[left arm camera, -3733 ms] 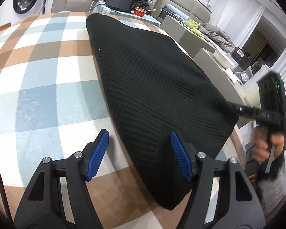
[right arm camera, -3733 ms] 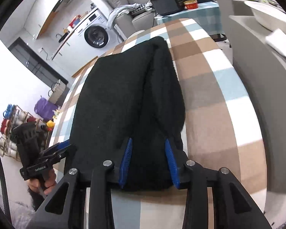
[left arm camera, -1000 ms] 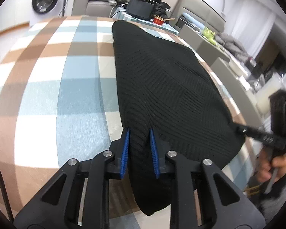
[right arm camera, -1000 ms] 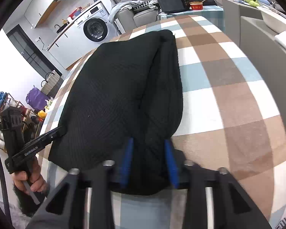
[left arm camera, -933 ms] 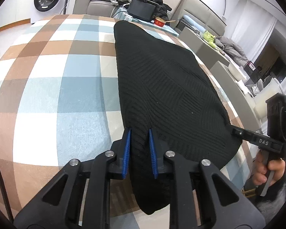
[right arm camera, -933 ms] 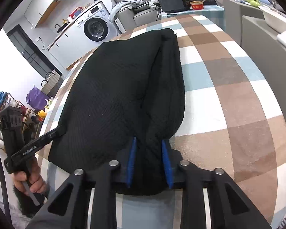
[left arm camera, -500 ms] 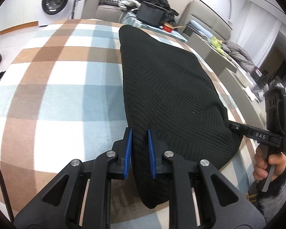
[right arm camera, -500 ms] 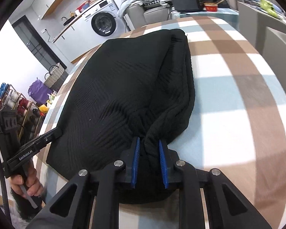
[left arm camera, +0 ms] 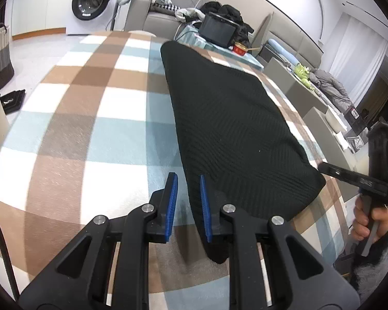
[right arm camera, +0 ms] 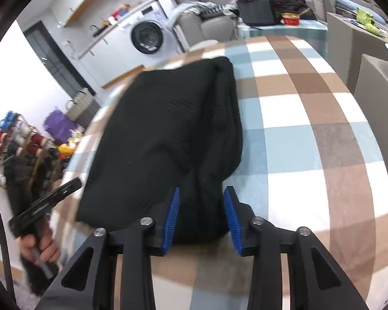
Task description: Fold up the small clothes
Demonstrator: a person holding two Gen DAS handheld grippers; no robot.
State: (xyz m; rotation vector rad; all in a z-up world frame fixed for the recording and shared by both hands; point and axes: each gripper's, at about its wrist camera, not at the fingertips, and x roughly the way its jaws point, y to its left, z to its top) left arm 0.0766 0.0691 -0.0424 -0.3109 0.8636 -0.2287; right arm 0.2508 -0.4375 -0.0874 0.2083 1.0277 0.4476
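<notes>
black knit garment (left arm camera: 235, 134) lay folded lengthwise on the checked tablecloth (left arm camera: 85, 118). left gripper (left arm camera: 187, 204) narrowly parted, garment's near edge between its pads, grip unclear. right gripper (right arm camera: 200, 214) had just been opening, cloth bunched between its pads

Black garment (left arm camera: 235, 129): ribbed knit cloth, matt. Checked table cover (left arm camera: 90, 118): soft woven cloth, matt, slightly fuzzy. Left gripper (left arm camera: 187, 208) and right gripper (right arm camera: 200, 218): matt black plastic arms, ridged blue pads, bright metal pivot pins.
</notes>
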